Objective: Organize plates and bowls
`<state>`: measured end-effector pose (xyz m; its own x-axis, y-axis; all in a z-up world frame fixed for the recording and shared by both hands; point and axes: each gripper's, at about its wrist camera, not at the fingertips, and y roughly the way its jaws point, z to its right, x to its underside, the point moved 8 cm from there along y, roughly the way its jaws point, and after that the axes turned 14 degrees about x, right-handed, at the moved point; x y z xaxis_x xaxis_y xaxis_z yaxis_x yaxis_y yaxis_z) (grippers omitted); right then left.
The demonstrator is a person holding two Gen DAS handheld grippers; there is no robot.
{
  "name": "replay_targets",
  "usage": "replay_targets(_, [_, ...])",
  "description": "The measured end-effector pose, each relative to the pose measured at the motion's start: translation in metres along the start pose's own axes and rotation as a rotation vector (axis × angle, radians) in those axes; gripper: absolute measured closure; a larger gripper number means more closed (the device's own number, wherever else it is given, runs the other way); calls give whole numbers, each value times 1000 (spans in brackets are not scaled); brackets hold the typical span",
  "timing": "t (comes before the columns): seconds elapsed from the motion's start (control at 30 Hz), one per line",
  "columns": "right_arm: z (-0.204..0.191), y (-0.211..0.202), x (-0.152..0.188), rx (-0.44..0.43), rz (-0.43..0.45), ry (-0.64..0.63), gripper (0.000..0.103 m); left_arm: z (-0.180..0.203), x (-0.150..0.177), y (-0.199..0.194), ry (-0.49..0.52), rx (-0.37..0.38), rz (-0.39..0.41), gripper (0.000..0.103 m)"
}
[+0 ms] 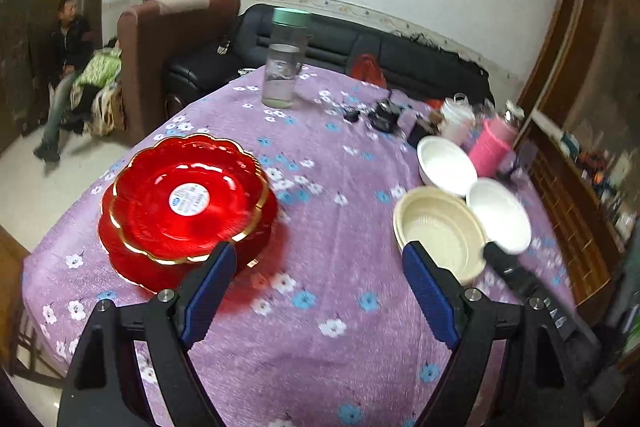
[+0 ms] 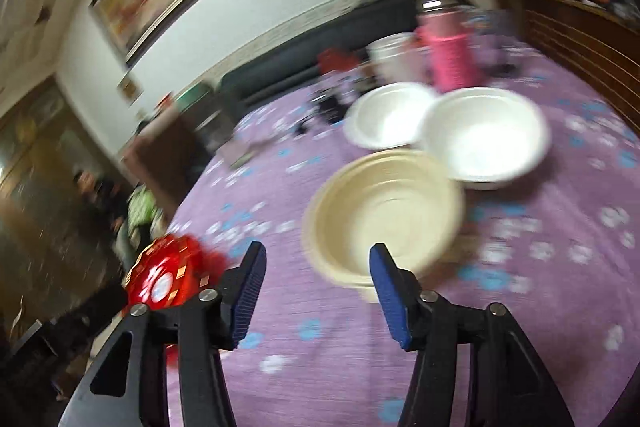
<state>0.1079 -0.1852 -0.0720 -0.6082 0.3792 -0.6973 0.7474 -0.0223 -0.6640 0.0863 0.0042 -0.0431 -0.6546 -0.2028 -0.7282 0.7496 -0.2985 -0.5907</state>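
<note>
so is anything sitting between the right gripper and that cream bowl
Nothing visible. The right gripper is open and empty, and the cream bowl sits directly ahead of its fingertips with only bare purple tablecloth between them. The two white bowls lie beyond it, and the red plates lie off to the left.

Both tongs hang above the worktop (image 1: 320, 307), tilted downward and forward, with nothing between their fingers. The left tongs (image 1: 318, 259) stand spread wide, the blue ribbed pads (image 1: 208, 291) facing each other across a broad gap, black arms splaying out toward the lower corners of the left wrist view. The right tongs (image 2: 318, 259) are parted less widely, their blue pads (image 2: 248, 295) likewise apart and gripping nothing; the picture around them is smeared with motion blur. In the left wrist view, the right tongs' black body (image 1: 516, 275) reaches in from the right edge.
</note>
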Motion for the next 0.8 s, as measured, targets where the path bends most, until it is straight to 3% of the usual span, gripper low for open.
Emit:
replay_targets(0.2, [48,-2,-4,43,-3,70,43,30,13,-2,125,-70,12,19])
replay_targets(0.43, [65,-3,-5,50,2,101,43,46,15,-4,213,-115,20,19])
replay_targets(0.8, [70,0,-1,61,-8,102,43,45,24,8,216,-93,-42,19])
